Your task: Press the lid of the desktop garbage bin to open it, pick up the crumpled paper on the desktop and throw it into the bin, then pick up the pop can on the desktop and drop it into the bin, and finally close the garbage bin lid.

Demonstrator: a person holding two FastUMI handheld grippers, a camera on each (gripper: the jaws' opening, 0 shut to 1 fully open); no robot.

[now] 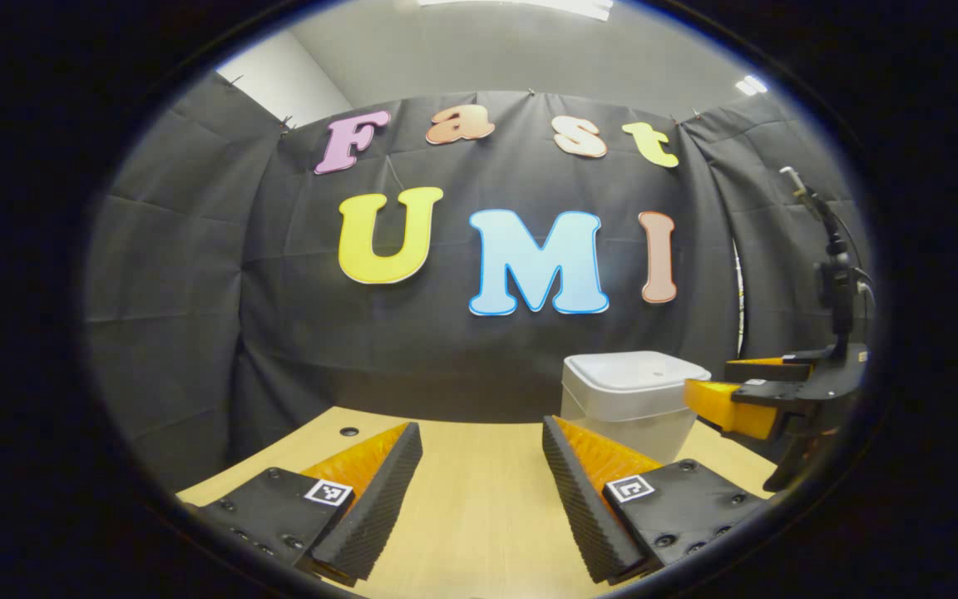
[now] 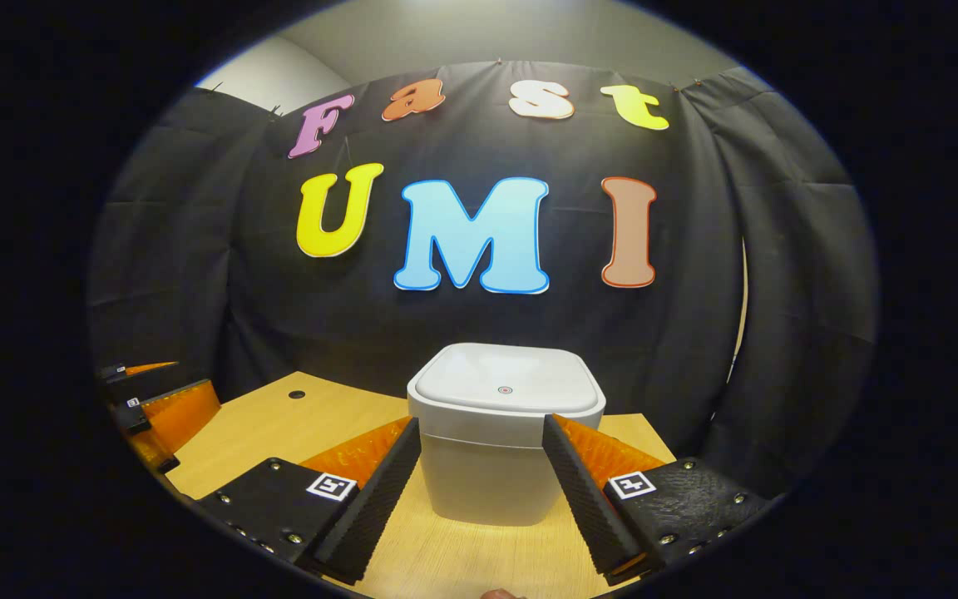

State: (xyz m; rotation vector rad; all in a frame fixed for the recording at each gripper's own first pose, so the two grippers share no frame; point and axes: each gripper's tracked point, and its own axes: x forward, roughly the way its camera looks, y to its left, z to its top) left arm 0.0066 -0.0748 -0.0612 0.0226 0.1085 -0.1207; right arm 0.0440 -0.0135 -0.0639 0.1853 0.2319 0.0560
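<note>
The white garbage bin (image 2: 487,474) stands on the wooden table, its lid (image 2: 504,384) shut flat with a small red dot near the front edge. My right gripper (image 2: 481,423) is open, its fingertips just short of the bin's front and apart from it. In the left gripper view the bin (image 1: 633,403) sits ahead to the right. My left gripper (image 1: 481,426) is open over bare table, holding nothing. The right gripper (image 1: 737,387) shows at the right edge beside the bin, and the left gripper (image 2: 167,391) at the far left of the right gripper view.
The light wooden table (image 1: 479,516) ends at the black cloth wall close behind the bin. A small dark cable hole (image 2: 297,394) sits near the back left corner. A stand with a cable (image 1: 837,274) rises at the right.
</note>
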